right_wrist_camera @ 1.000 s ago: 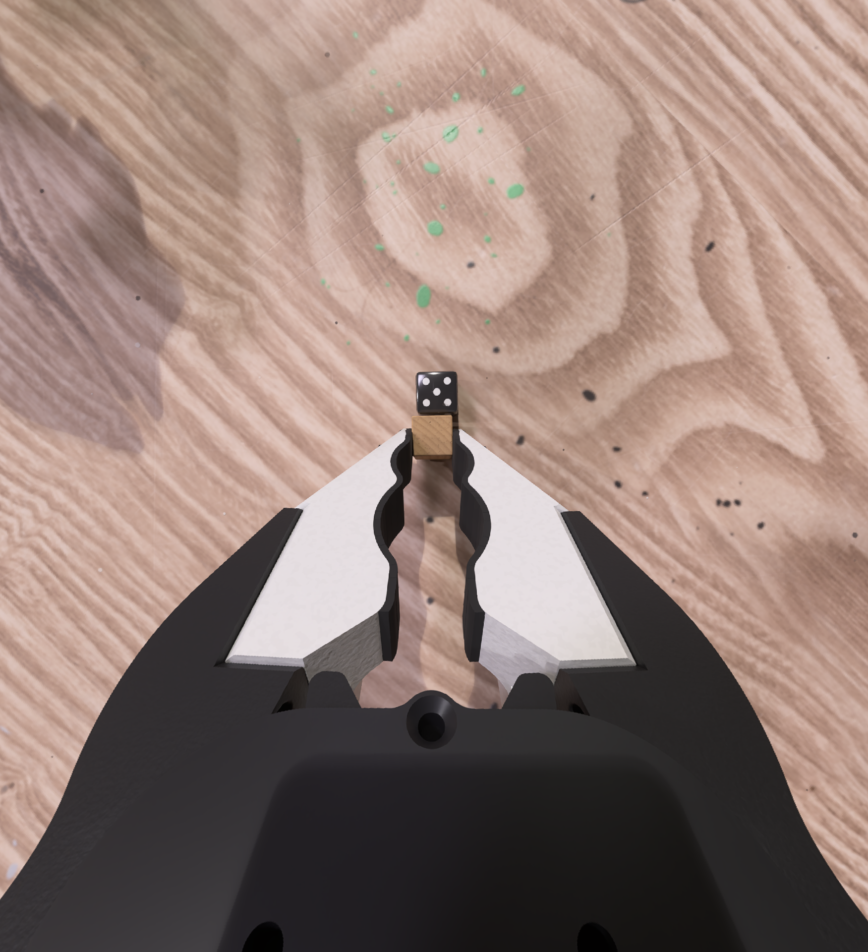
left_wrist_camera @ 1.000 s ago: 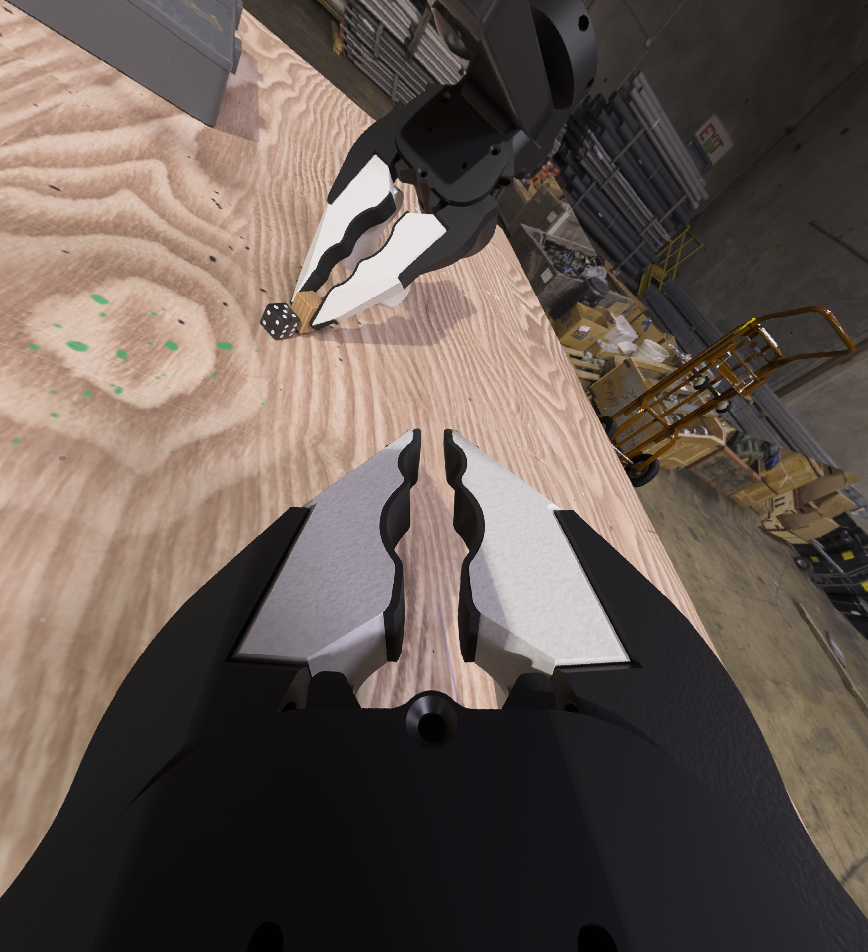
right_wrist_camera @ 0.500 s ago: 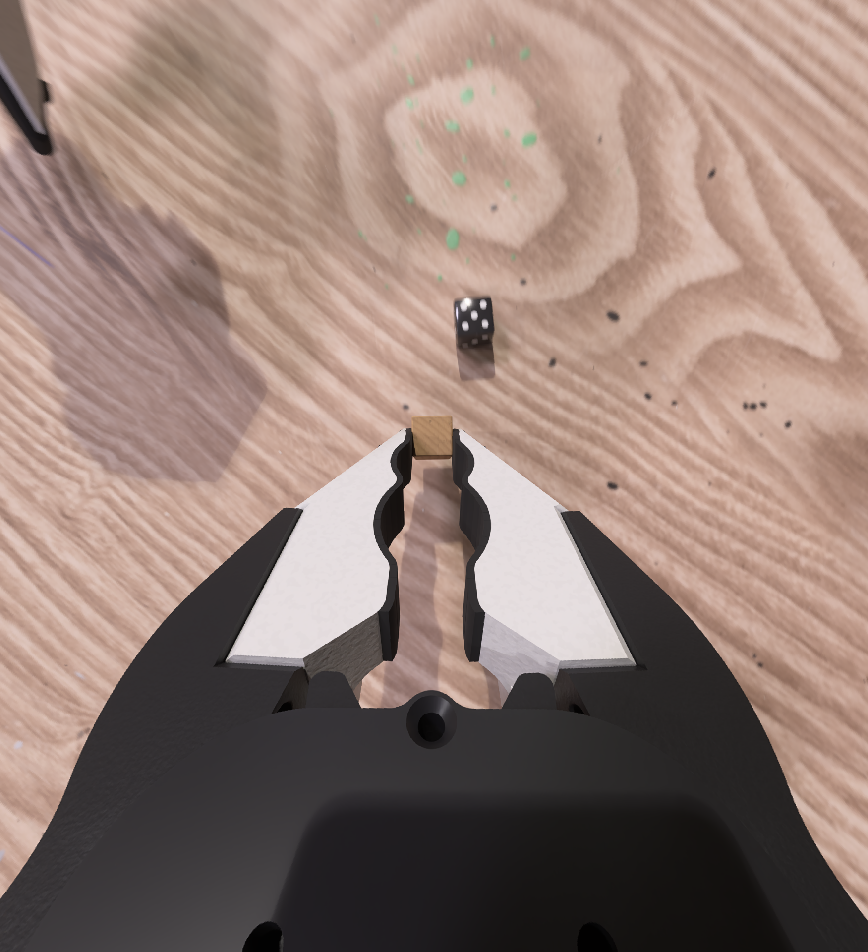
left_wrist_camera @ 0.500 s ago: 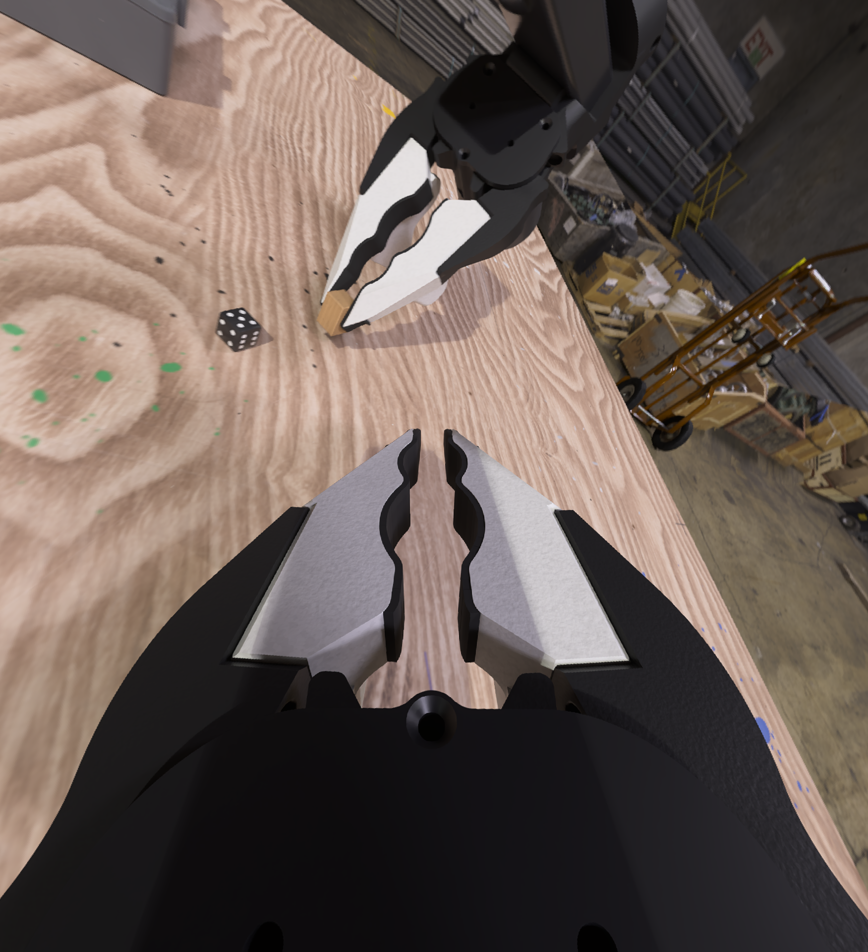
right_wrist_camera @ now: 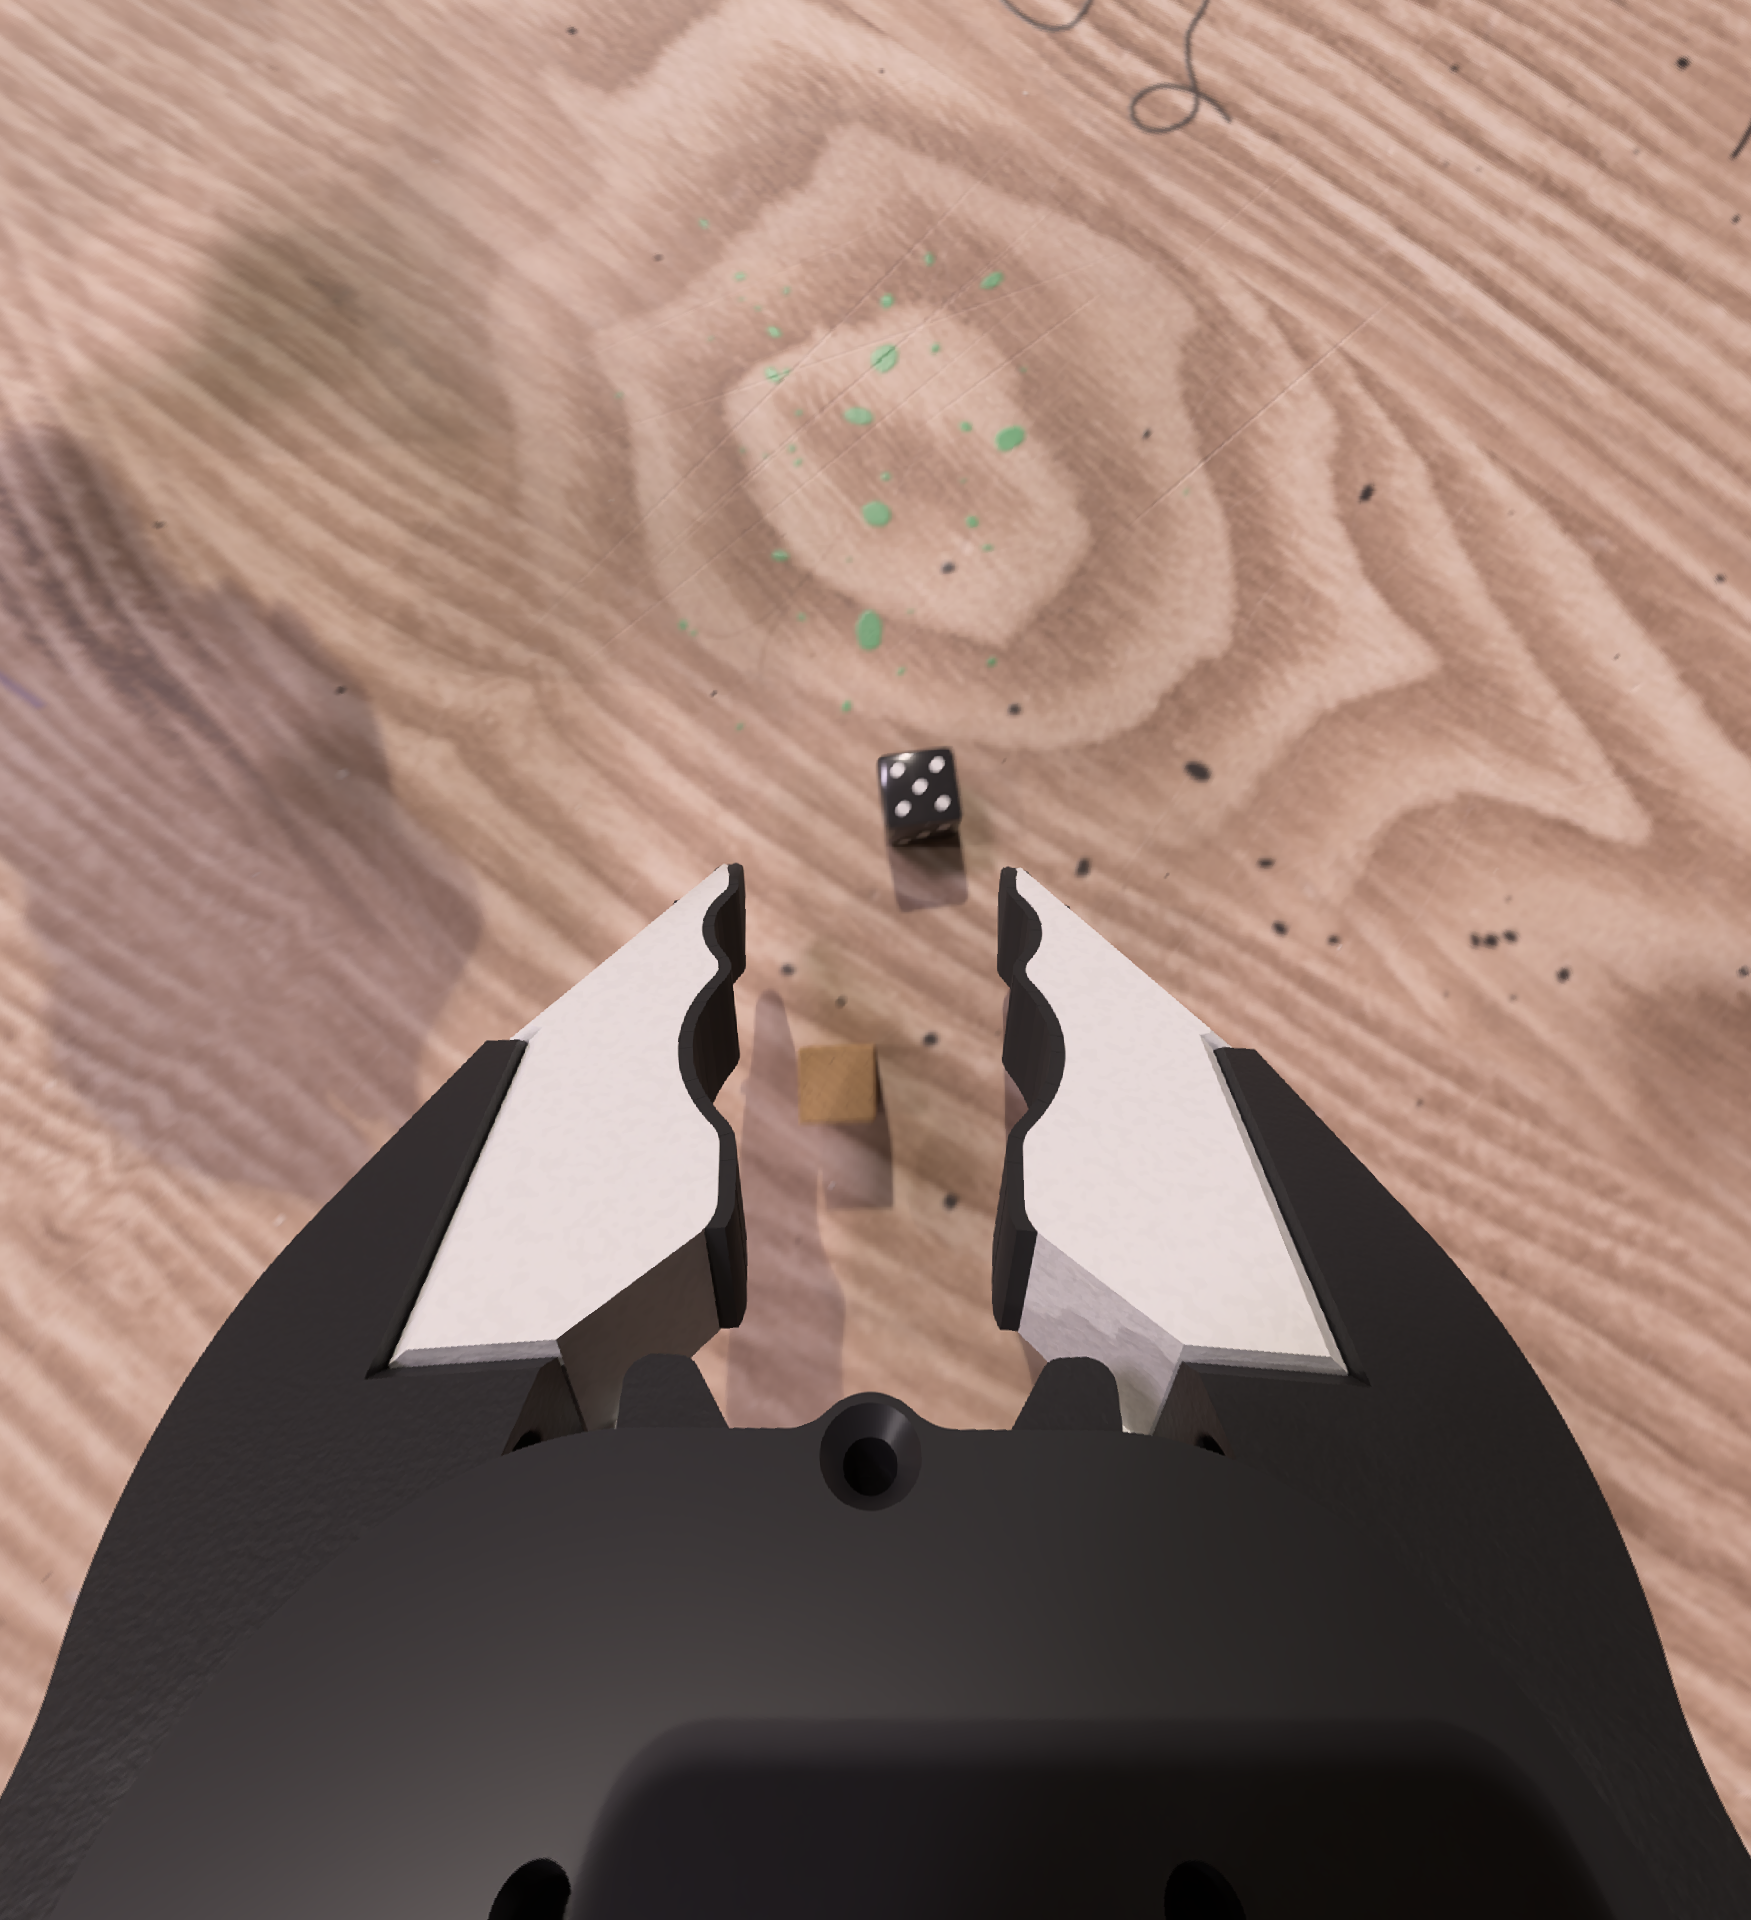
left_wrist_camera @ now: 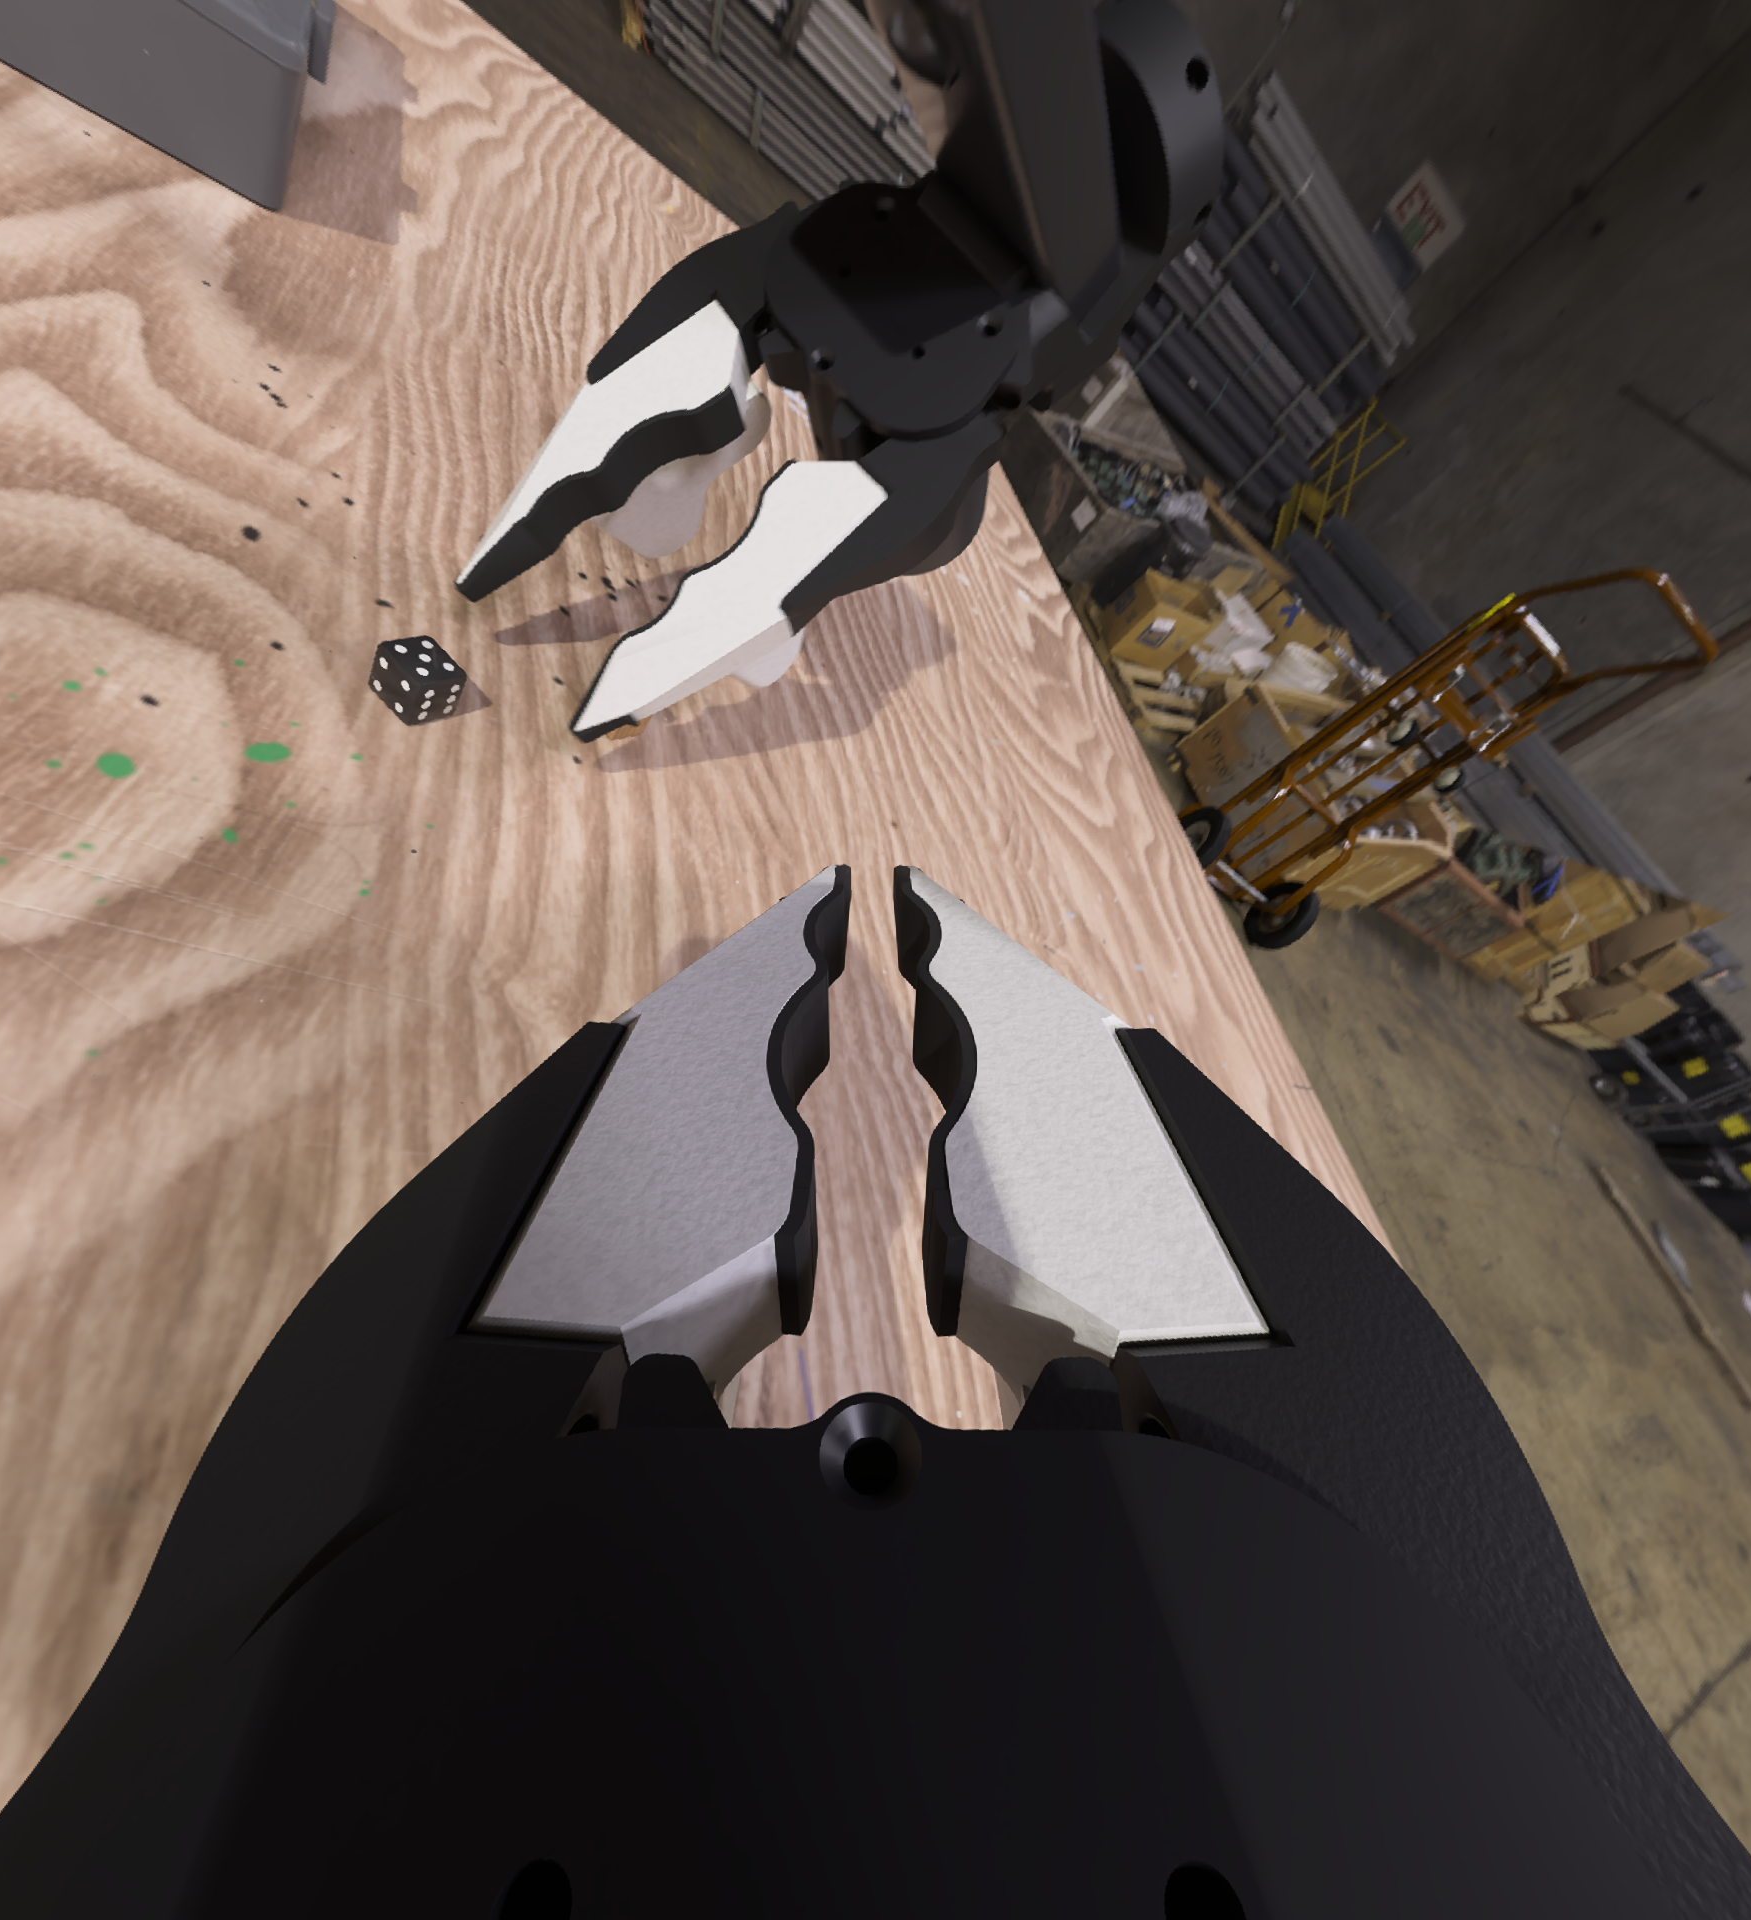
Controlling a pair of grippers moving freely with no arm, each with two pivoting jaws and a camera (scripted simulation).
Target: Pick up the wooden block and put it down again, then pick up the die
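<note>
Pale plywood with swirling grain makes up the table [left_wrist_camera: 227, 1039] in the left wrist view, flecked with green paint spots [left_wrist_camera: 112, 767] toward the left edge. The left gripper [left_wrist_camera: 872, 883] sits low in the near part of the picture, its two white fingers drawn almost together with only a thin slit between the tips and nothing held in it. Farther off, the right gripper [left_wrist_camera: 528, 660] hangs over the table with its fingers spread wide, tips pointing down and to the left. The black die [left_wrist_camera: 417, 678] rests on the table just left of those tips, touching neither. A sliver of the wooden block [left_wrist_camera: 625, 730] peeks out under the nearer fingertip. A grey box [left_wrist_camera: 175, 94] stands at the far left corner, and beyond the table's right edge an orange hand truck [left_wrist_camera: 1422, 758] stands among cardboard boxes on a concrete floor. In the right wrist view, looking down on the same table [right_wrist_camera: 1473, 416], the right gripper [right_wrist_camera: 871, 883] has its jaws parted wide and empty. The wooden block [right_wrist_camera: 837, 1084] lies flat on the table between the two fingers, clear of both, a little nearer the left one. The die [right_wrist_camera: 919, 796] sits just beyond the fingertips, slightly right of centre, apart from the block, with the green paint spots [right_wrist_camera: 871, 629] farther still.
</note>
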